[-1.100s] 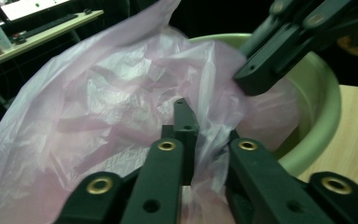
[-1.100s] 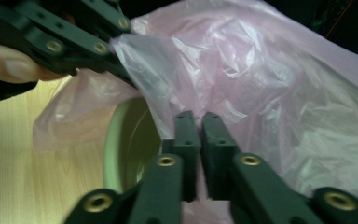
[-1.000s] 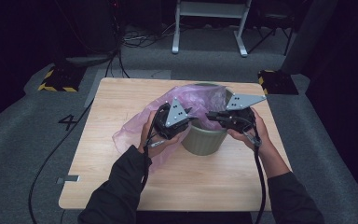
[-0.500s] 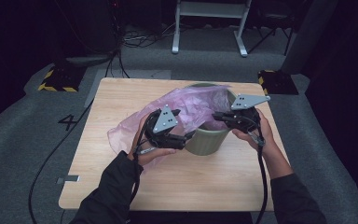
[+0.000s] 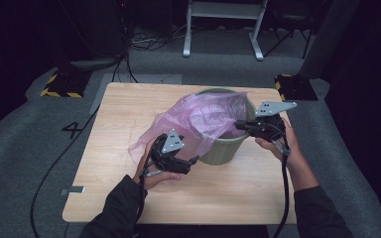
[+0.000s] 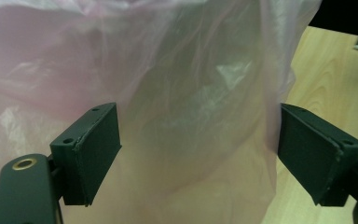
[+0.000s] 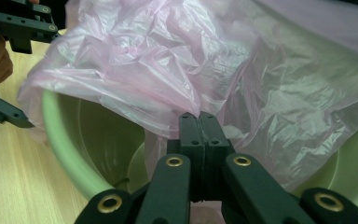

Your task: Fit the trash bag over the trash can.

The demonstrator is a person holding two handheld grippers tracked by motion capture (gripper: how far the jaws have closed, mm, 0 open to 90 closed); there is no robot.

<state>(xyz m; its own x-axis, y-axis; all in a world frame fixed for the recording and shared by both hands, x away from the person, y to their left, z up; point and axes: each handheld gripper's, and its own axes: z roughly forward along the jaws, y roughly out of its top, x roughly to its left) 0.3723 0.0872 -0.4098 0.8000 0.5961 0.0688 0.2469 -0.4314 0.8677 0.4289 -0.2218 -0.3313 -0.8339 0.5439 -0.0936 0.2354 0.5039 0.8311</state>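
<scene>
My right gripper [image 7: 198,122] pinches the pink bag [image 5: 203,119] at the green bin's [image 5: 222,151] rim; my left gripper [image 6: 193,154], jaws just opened, faces loose film outside the bin.

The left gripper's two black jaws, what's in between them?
Pink bag film hangs in the gap of the open left gripper, seen in the left gripper view; the pads don't press it.

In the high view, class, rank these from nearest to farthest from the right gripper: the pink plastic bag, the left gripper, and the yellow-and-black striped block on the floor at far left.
1. Pink plastic bag: pinched in the right gripper at the green bin's rim.
2. Left gripper: lower left, by the bin's near side.
3. Yellow-and-black striped block: on the floor, far left, beyond the table.
</scene>
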